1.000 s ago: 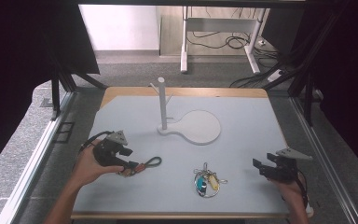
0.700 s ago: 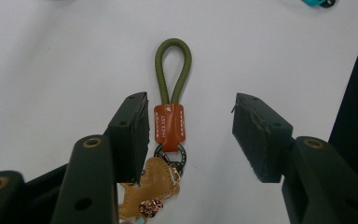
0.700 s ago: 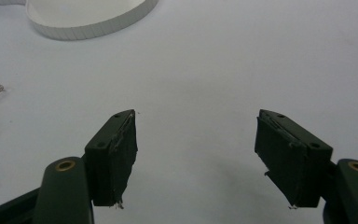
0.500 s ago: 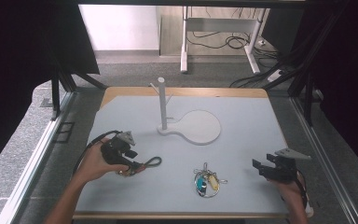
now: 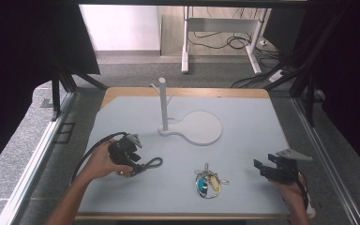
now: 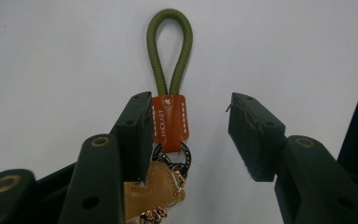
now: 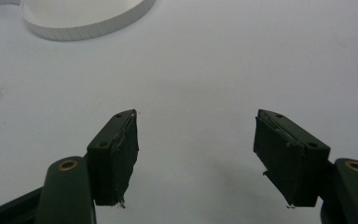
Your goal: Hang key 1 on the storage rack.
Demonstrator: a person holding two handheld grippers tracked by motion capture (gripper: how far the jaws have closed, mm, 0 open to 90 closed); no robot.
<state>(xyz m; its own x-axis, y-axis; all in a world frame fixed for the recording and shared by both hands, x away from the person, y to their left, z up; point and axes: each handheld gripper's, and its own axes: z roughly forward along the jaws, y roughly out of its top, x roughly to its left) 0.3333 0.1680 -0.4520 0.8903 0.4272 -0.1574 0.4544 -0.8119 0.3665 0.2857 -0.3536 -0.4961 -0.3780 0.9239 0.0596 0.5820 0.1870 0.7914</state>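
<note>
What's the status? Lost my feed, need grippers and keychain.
Left gripper closing around keychain, one pad touching, no grip yet. Right gripper open, idle. Nothing in the way.

— How's the left claw [image 5: 139, 168]?
— Held low in the left hand [image 5: 104, 161], forearm coming in from the bottom edge. Its jaws have just been closing and stand half apart.
— And the right claw [image 5: 258, 167]?
— Low in the right hand [image 5: 288, 186], level, jaws spread wide with nothing between them.

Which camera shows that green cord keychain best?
The left gripper view: the keychain lies close up, its green loop, orange tab and ring plain. The high view shows it small beside the left hand.
</note>
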